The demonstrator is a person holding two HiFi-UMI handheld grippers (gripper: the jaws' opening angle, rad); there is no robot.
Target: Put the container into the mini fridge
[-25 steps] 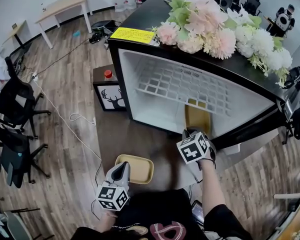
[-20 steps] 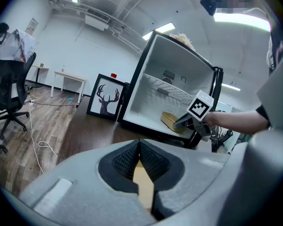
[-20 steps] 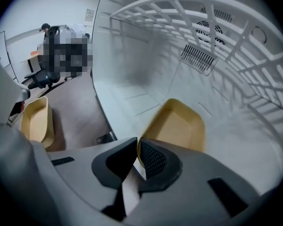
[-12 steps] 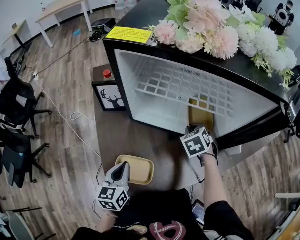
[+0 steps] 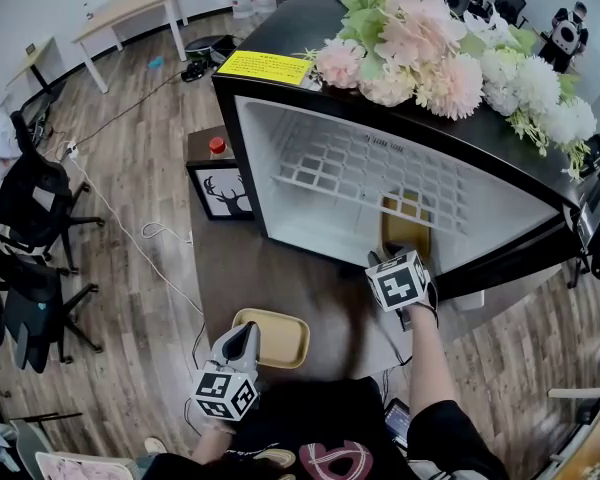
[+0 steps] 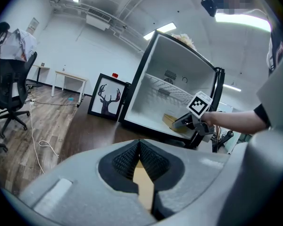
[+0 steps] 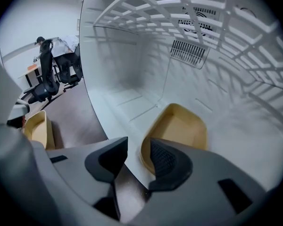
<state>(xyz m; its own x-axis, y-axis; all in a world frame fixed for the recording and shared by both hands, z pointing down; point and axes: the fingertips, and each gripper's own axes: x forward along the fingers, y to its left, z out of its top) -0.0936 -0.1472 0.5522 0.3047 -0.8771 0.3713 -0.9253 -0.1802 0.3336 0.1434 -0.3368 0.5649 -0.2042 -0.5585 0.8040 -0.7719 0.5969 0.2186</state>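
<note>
An open mini fridge [image 5: 252, 158] lies with its white inside facing me. A yellow container [image 5: 404, 228] rests on its floor, under the wire shelf [image 5: 360, 168]. My right gripper [image 5: 392, 258] stands at the container's near rim. Its jaws have just been opening and now stand open. In the right gripper view the container's [image 7: 180, 127] near rim lies in the gap of the right gripper [image 7: 137, 150], close to the right finger [image 7: 164, 158], with no pad pressing on it. A second yellow container [image 5: 274, 336] sits on the floor, and my left gripper [image 5: 244, 344] is shut on its rim [image 6: 142, 186].
Artificial flowers [image 5: 435, 53] cover the fridge top. A framed deer picture [image 5: 220, 194] leans beside the fridge at the left. Office chairs [image 5: 30, 213] and a white cable [image 5: 130, 233] occupy the wooden floor at the left. A small table [image 5: 130, 8] stands far back.
The right gripper's jaws have opened and let go of the container, which now lies on the fridge floor slightly further in. The left gripper and its container have not moved.
</note>
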